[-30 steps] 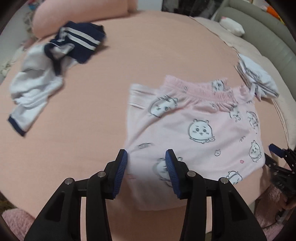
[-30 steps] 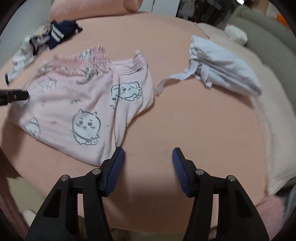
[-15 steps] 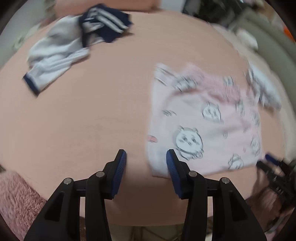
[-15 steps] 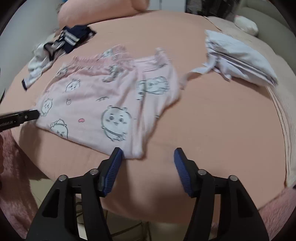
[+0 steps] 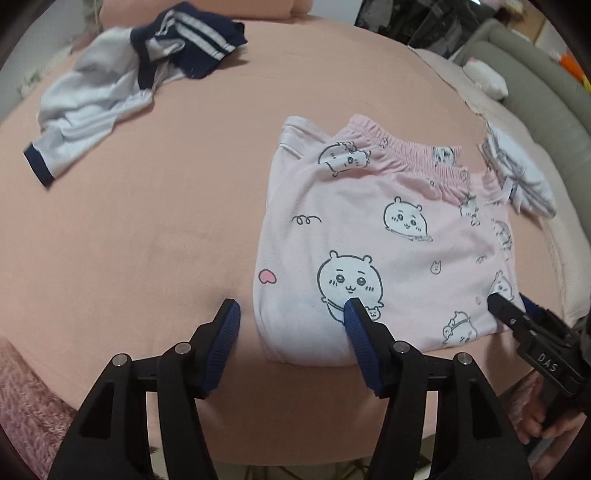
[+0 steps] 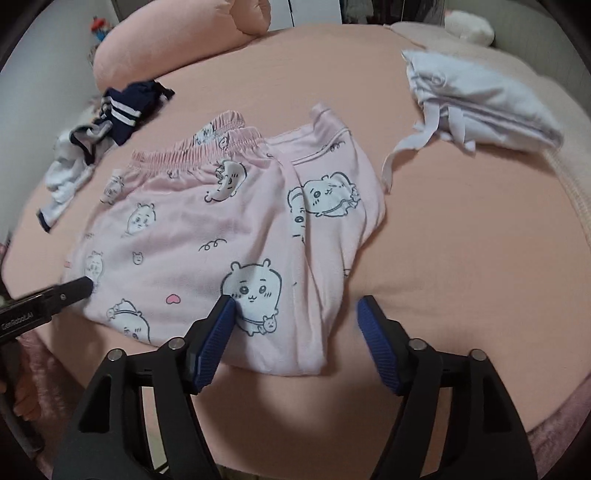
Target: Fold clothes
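Pink cartoon-print cotton trousers (image 5: 376, 236) folded, both grippers (image 5: 291, 325) (image 6: 295, 325) opening empty; crumpled navy-white top (image 5: 122, 85) left.

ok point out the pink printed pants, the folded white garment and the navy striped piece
pink printed pants (image 5: 388, 236), left wrist view, flat front panel below the waistband
folded white garment (image 6: 491, 99), right wrist view, top face of the fold
navy striped piece (image 5: 199, 33), left wrist view, the white stripes

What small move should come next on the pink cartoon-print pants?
Probably lower both grippers and pinch the near folded edge. The left gripper and right gripper are opening, each straddling a near corner of the pink cartoon-print pants without pressing the cloth.
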